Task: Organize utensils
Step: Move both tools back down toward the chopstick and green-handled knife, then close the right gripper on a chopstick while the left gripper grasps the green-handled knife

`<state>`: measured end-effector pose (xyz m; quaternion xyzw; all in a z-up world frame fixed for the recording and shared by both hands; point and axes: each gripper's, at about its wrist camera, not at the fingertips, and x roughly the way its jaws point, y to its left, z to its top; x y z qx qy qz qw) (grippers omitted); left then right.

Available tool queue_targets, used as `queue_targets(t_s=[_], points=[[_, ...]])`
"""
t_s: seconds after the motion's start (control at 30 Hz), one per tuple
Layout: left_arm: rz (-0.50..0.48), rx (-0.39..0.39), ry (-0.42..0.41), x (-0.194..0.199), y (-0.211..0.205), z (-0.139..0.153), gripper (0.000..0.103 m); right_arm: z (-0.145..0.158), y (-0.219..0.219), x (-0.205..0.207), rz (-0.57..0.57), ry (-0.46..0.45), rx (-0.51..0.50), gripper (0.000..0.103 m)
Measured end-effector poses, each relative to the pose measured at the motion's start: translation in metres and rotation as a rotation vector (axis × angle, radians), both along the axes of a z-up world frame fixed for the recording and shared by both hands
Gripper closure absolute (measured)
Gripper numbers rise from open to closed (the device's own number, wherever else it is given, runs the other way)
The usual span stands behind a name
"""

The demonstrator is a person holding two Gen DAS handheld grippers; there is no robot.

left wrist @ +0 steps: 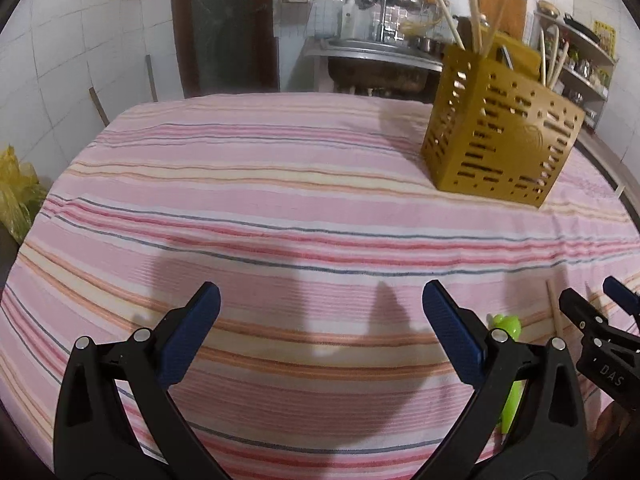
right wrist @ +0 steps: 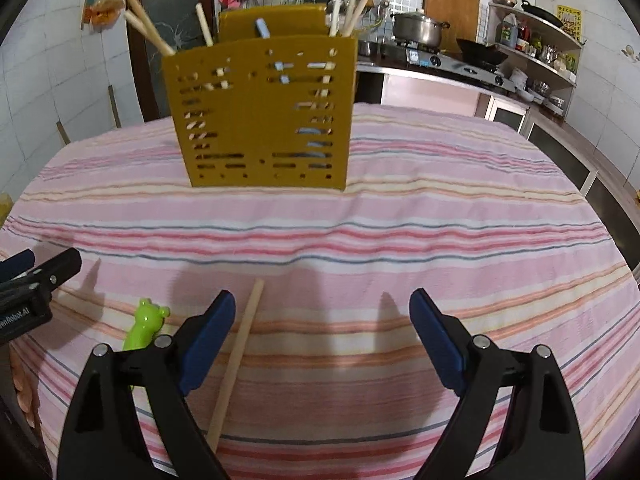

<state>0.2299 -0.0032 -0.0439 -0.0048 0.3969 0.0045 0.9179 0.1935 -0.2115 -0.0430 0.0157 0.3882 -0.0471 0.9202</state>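
Chopstick lies on striped cloth beside my right tongs, released. Left tongs released too, empty.

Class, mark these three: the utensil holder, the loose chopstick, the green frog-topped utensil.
utensil holder [right wrist: 260, 116], right wrist view, front wall.
loose chopstick [right wrist: 240, 348], right wrist view, mid-shaft.
green frog-topped utensil [right wrist: 149, 322], right wrist view, frog head.

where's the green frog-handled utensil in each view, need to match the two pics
Left wrist view: the green frog-handled utensil lies low on the right, mostly hidden behind the left gripper's right finger.
Right wrist view: it lies low on the left, outside the right gripper's left finger, beside the loose chopstick.
Shared landmark: the yellow utensil holder on the striped cloth.
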Motion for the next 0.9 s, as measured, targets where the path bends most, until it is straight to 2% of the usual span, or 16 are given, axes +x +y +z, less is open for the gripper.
queue_targets(t_s=[0.03, 0.1, 0.2, 0.27, 0.3, 0.4, 0.43, 0.5, 0.63, 0.9], points=[[-0.009, 0.015, 0.001, 0.0, -0.003, 0.0, 0.005, -0.002, 0.002, 0.0, 0.004, 0.011, -0.002, 0.018], [-0.02, 0.034, -0.005, -0.002, -0.006, 0.0, 0.005, -0.003, 0.009, -0.001, 0.023, 0.028, -0.012, 0.033], [-0.031, 0.055, -0.018, -0.005, -0.01, 0.001, 0.005, -0.009, 0.018, 0.0, 0.054, 0.066, -0.009, 0.047], [-0.035, 0.06, -0.019, -0.005, -0.012, 0.002, 0.005, -0.01, 0.017, 0.0, 0.059, 0.074, 0.007, 0.051], [-0.036, 0.062, -0.019, -0.006, -0.012, 0.002, 0.005, -0.01, 0.017, 0.0, 0.061, 0.075, 0.02, 0.059], [-0.04, 0.053, -0.015, -0.006, -0.013, 0.003, 0.005, -0.011, 0.021, 0.004, 0.077, 0.084, 0.039, 0.074], [-0.043, 0.037, -0.008, -0.006, -0.014, 0.003, 0.005, -0.011, 0.022, 0.005, 0.082, 0.084, 0.038, 0.077], [-0.05, 0.001, 0.008, -0.007, -0.014, 0.003, 0.005, -0.011, 0.023, 0.007, 0.09, 0.083, 0.049, 0.091], [-0.063, -0.041, 0.025, -0.013, -0.021, 0.003, 0.005, -0.009, 0.016, 0.005, 0.098, 0.079, 0.058, 0.093], [-0.122, -0.031, 0.068, -0.023, -0.056, 0.002, 0.005, -0.009, -0.017, 0.006, 0.091, 0.088, 0.094, 0.094]])
